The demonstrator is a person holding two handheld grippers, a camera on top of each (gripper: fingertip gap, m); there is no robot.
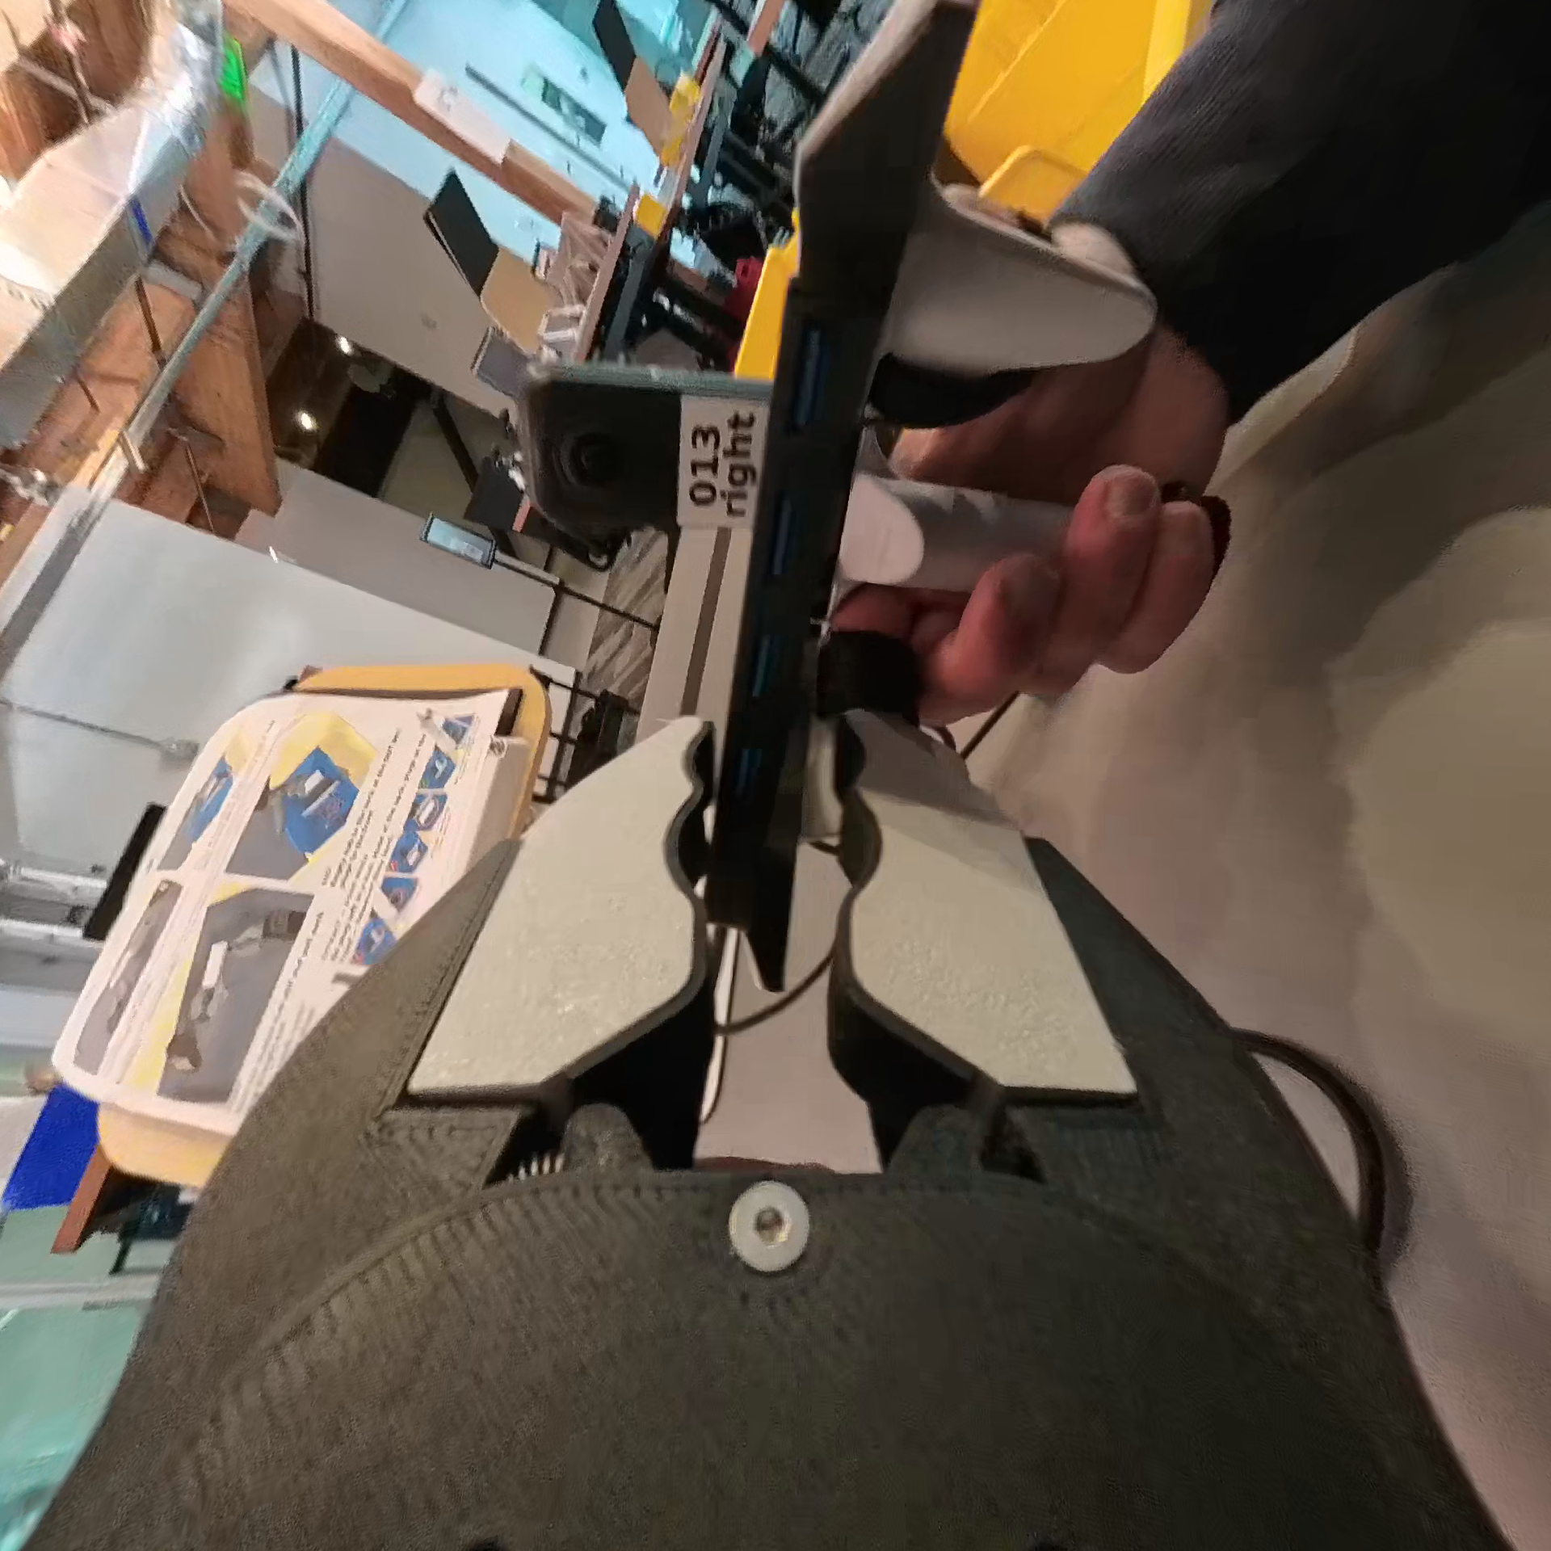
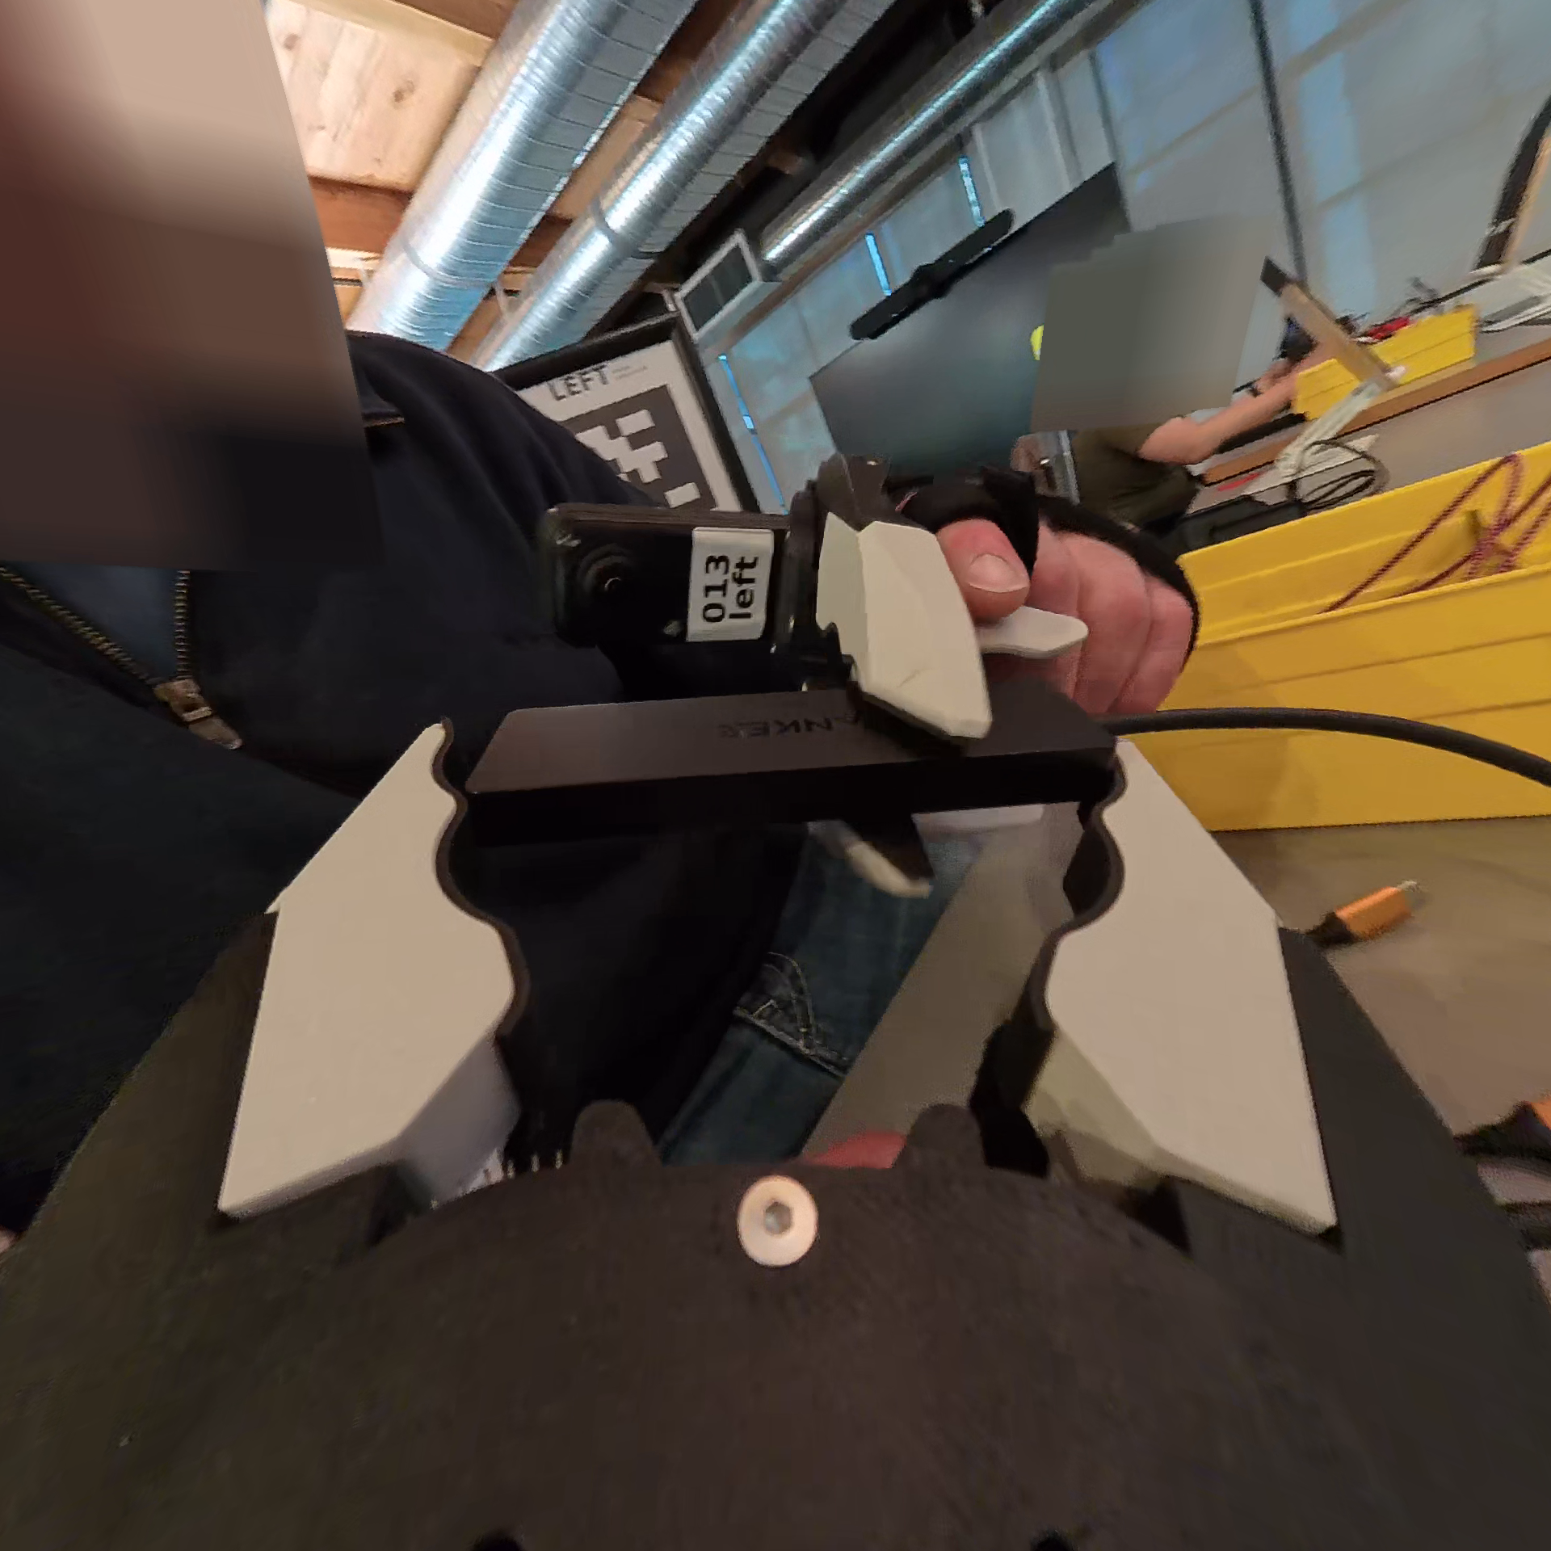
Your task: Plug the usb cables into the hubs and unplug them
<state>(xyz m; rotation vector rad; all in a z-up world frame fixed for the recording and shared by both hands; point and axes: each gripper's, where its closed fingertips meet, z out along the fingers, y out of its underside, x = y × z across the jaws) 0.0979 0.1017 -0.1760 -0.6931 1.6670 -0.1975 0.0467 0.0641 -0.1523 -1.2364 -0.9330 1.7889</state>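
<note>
A black USB hub (image 1: pixel 806 470) stands edge-on in the left wrist view, its row of blue ports (image 1: pixel 807 378) empty. My left gripper (image 1: pixel 776 755) is shut on it near its lower, cable end. In the right wrist view the hub (image 2: pixel 671 772) lies crosswise, and its ends sit in the tip notches of my right gripper (image 2: pixel 785 780), which grips it lengthwise. The left gripper (image 2: pixel 902 764) clamps it from above and below near the right end. The hub's black cable (image 2: pixel 1343 730) runs off to the right. An orange USB plug (image 2: pixel 1368 911) lies loose on the table.
A yellow bin (image 2: pixel 1343 671) holding cords stands on the grey table (image 2: pixel 1217 873) behind the plug. A hand (image 1: pixel 1091 545) squeezes the right gripper's trigger. A printed sheet (image 1: pixel 294 881) lies on a tan box at the left. A person's dark jacket (image 2: pixel 378 671) is close behind the hub. Some 5 cm of space lies between my two pairs of fingers.
</note>
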